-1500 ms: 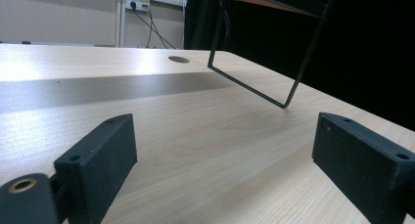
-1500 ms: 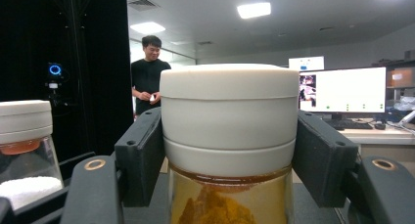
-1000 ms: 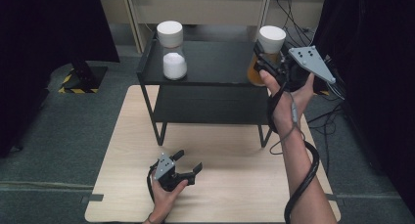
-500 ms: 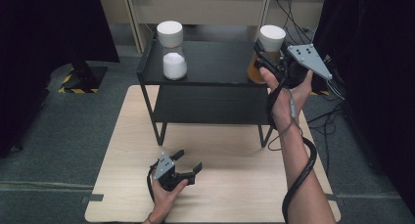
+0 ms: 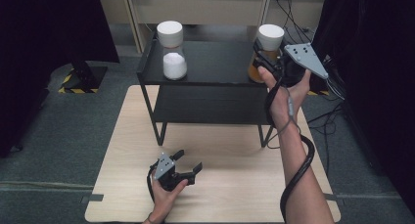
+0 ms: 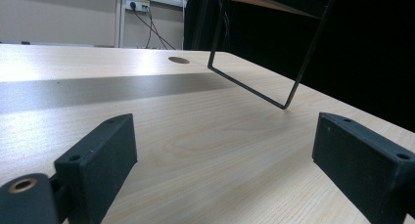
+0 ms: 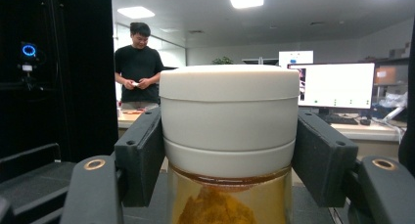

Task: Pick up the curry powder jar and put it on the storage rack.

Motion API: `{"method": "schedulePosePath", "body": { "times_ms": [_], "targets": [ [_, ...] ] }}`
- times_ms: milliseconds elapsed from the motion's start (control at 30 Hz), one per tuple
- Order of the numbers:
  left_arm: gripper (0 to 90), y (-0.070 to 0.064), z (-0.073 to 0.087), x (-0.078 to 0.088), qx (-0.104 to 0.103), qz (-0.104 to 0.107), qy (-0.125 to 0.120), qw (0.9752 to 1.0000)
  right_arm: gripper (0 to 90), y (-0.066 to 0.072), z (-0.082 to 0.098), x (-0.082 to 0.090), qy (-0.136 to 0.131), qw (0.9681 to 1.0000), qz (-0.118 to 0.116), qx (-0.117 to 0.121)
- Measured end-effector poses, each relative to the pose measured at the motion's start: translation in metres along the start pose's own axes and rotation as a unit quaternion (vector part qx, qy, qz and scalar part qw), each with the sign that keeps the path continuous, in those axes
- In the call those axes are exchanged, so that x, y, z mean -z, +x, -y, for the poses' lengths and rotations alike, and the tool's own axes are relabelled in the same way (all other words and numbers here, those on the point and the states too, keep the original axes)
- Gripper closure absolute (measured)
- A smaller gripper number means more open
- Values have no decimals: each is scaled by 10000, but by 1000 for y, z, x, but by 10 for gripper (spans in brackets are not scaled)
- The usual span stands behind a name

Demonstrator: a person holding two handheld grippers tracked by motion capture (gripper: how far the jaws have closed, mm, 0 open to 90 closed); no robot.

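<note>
At the near edge of the pale wooden table [image 5: 235, 185], the left gripper [image 5: 188, 164] rested low over the bare wood, its jaws spread wide with nothing between them. Farther in stood a black two-tier metal shelf [image 5: 205, 99] on thin legs, set on the tabletop. On its top tier, at the right end, the right gripper [image 5: 259, 55] was clenched on the white lid of the amber-filled jar [image 5: 268, 50], both pads pressing the lid's sides. A second jar of white powder [image 5: 172, 57] stood well apart at the left end. Beyond, grey carpet, a wall with sockets and a desk with monitors [image 7: 337, 84], where a person [image 7: 138, 62] stood.
</note>
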State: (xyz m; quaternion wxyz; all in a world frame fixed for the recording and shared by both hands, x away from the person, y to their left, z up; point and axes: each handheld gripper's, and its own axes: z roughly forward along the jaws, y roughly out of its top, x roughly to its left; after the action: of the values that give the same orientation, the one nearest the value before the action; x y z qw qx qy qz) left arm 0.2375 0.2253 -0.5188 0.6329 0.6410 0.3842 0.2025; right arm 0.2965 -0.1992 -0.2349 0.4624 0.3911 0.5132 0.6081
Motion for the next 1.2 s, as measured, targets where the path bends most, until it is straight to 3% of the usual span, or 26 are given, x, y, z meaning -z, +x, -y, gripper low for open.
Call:
{"method": "schedulePosePath", "body": {
  "times_ms": [833,1200],
  "targets": [
    [83,0,0,0,8,-4,0,10000,327,2,2,0,-46,9998,35,208],
    [83,-1,0,0,16,-7,-9,10000,142,8,1,2,-35,9994,87,319]
  ]
}}
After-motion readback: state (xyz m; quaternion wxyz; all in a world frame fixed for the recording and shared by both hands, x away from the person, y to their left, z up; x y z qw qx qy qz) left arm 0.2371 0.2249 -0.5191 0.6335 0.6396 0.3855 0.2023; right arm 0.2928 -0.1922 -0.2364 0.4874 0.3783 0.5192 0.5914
